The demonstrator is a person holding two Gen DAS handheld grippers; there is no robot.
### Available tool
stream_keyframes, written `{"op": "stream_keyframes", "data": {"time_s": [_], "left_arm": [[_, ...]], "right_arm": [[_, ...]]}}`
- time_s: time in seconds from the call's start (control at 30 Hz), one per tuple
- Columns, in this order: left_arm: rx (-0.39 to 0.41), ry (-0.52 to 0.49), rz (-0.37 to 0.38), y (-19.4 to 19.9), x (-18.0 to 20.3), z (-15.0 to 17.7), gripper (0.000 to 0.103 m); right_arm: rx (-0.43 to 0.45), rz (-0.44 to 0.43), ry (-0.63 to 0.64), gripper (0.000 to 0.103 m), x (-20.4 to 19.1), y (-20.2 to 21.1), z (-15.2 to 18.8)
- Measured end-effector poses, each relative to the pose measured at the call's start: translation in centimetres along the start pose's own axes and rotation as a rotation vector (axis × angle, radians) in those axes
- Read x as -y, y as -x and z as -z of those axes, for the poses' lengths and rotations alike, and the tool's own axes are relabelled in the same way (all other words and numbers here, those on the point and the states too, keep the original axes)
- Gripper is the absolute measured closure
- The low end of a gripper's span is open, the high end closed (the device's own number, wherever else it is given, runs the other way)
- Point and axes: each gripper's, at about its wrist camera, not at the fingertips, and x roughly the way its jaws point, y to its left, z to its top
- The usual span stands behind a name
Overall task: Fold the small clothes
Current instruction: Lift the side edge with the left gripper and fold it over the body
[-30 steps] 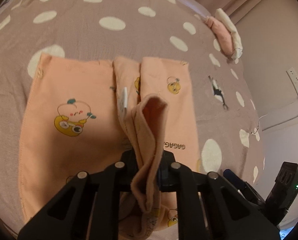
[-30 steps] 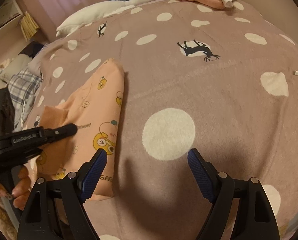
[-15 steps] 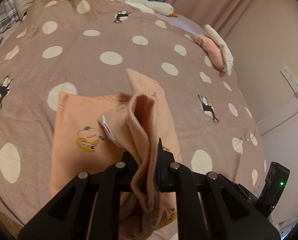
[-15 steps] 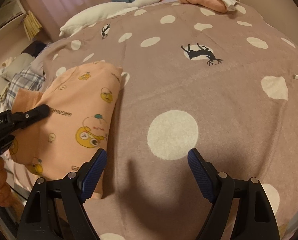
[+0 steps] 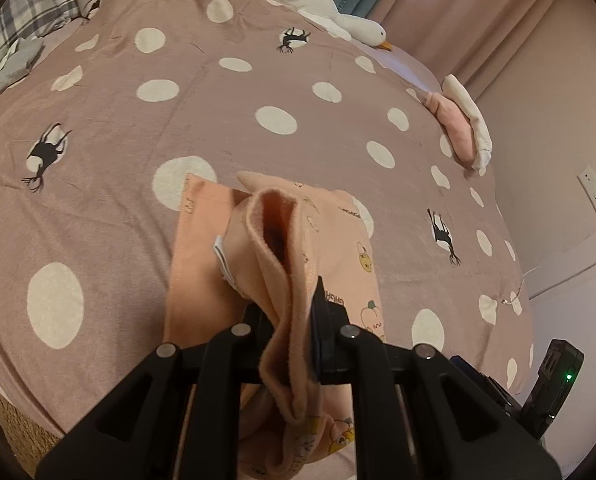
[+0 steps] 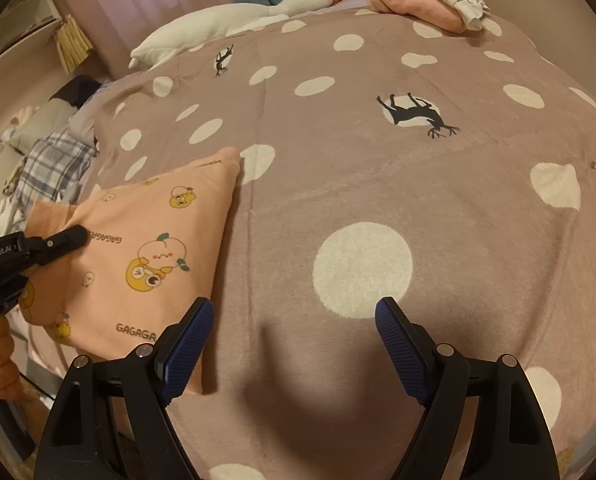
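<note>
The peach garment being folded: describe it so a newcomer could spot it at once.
On the mauve polka-dot bedspread, look at the near edge, not the far stack of folded clothes. The peach garment, pinched by the left gripper, alone has yellow cartoon prints and GAGAGA lettering.
</note>
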Motion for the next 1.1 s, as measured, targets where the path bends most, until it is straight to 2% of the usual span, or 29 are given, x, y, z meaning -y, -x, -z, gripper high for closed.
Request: {"op": "stream_keyframes", "data": {"time_s": [0.13,0.57,1.1], "left_arm": [[0.012,0.036,0.01,0.7,-0.8,0.0,0.091],[0.006,0.09,-0.028,1.3,-3.3,0.9,0.091],[-0.004,0.098,-0.065,1.1,-4.0,1.5,0.091]], "right_arm": [[0.0,-0.002,0.005,0.021,-0.2,0.0,0.0],[-0.01,-0.002,0.016,0.021,-0.8,-0.3,0.2],[-0.016,-0.002,0.031,0.021,-1.4,-0.4,0.2]]}}
